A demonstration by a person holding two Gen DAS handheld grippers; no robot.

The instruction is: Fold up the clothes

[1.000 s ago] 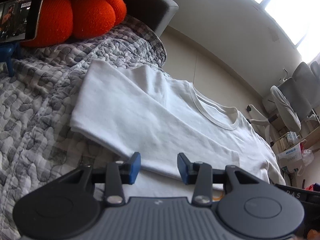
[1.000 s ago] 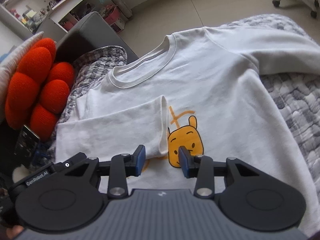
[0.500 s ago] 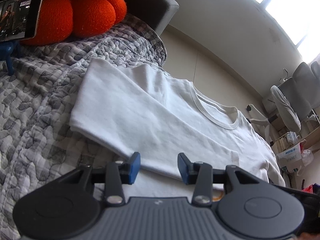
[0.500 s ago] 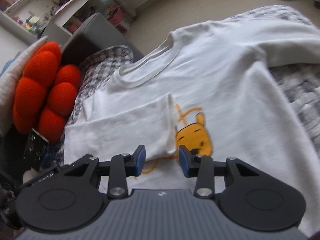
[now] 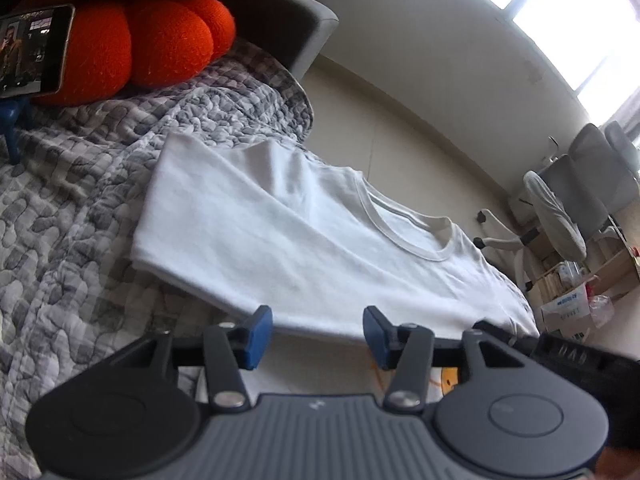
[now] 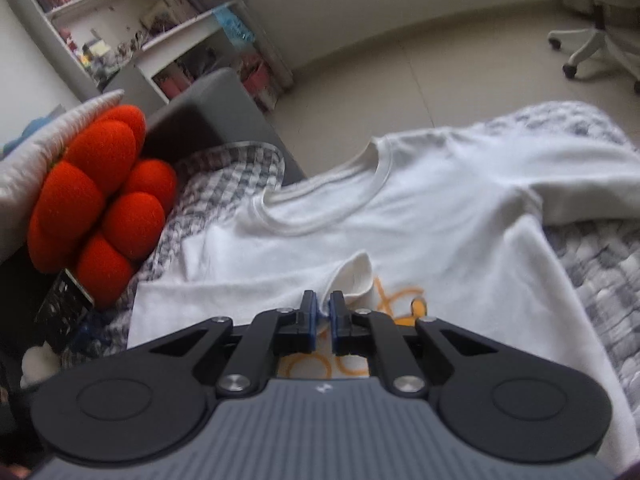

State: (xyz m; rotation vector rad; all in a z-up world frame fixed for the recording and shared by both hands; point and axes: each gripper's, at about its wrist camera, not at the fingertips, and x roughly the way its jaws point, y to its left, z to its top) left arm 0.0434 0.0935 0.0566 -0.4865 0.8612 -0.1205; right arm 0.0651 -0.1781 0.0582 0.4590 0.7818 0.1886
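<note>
Left view: left gripper [image 5: 316,336] jaws just widened, nothing between them; white shirt [image 5: 304,240] lies flat on the quilt [image 5: 60,208] just beyond the fingertips. Right view: right gripper [image 6: 323,312] just pinched closed on the folded sleeve [image 6: 280,284], shirt body spreading beyond and right of the fingers.

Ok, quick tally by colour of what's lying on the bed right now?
White: 1, the T-shirt
Orange-red: 1, the knotted cushion
Grey check: 1, the quilt underneath
Black: 1, the phone on its blue stand
Total: 4
</note>
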